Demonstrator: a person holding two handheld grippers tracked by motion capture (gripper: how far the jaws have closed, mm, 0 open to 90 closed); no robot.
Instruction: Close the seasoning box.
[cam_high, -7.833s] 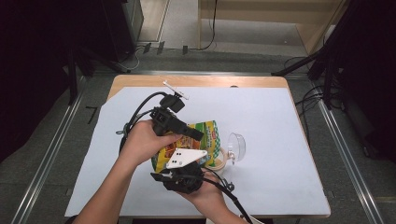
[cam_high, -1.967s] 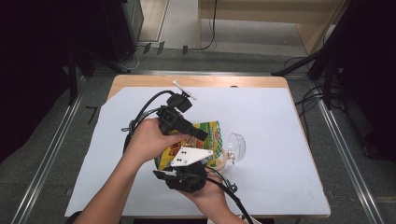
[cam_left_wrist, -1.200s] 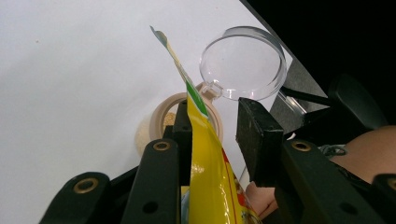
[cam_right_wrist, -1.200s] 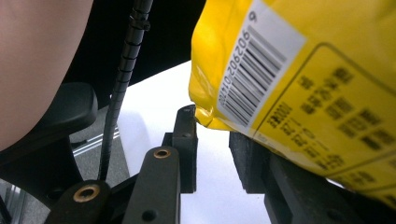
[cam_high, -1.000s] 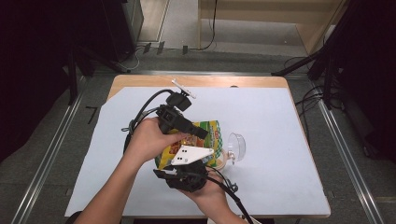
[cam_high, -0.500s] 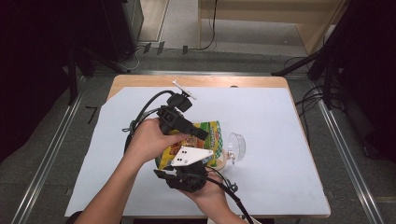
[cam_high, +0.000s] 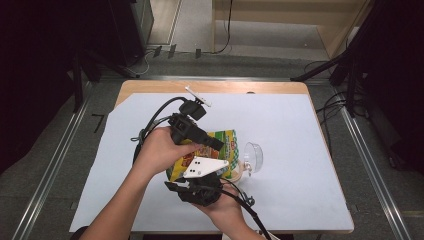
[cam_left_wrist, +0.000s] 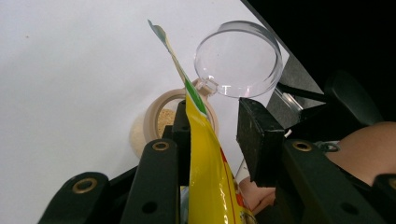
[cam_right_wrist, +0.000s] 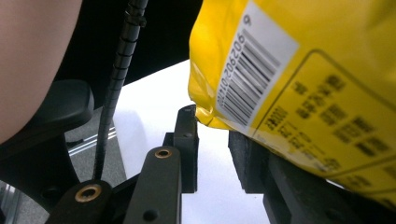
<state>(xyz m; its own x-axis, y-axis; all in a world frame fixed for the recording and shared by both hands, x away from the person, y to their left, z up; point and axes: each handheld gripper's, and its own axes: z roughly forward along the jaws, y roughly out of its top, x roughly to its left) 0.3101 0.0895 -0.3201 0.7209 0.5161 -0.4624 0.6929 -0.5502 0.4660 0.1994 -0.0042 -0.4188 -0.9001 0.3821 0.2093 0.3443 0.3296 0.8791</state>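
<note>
Spillage is being risked: the yellow printed foil pouch (cam_high: 210, 152) is being gripped by the left gripper (cam_left_wrist: 219, 135), its fingers closed on it, tilted above the small round beige jar (cam_left_wrist: 161, 116) with its clear hinged lid (cam_left_wrist: 238, 58) on the white-covered surface (cam_high: 300, 150). The right gripper (cam_right_wrist: 212, 149) is being kept at the pouch's bottom corner; its hold cannot be told. If the pouch is being tipped off-centre, powder is being scattered.

surface: wooden table (cam_high: 150, 86) | cover: white sheet (cam_high: 300, 150) | on it: open jar (cam_high: 239, 170)

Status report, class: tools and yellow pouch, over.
Left tool: yellow pouch between jaws, grip unclear. Right tool open, pouch bottom resting on one jaw. Pouch above open jar; nothing in the way.
</note>
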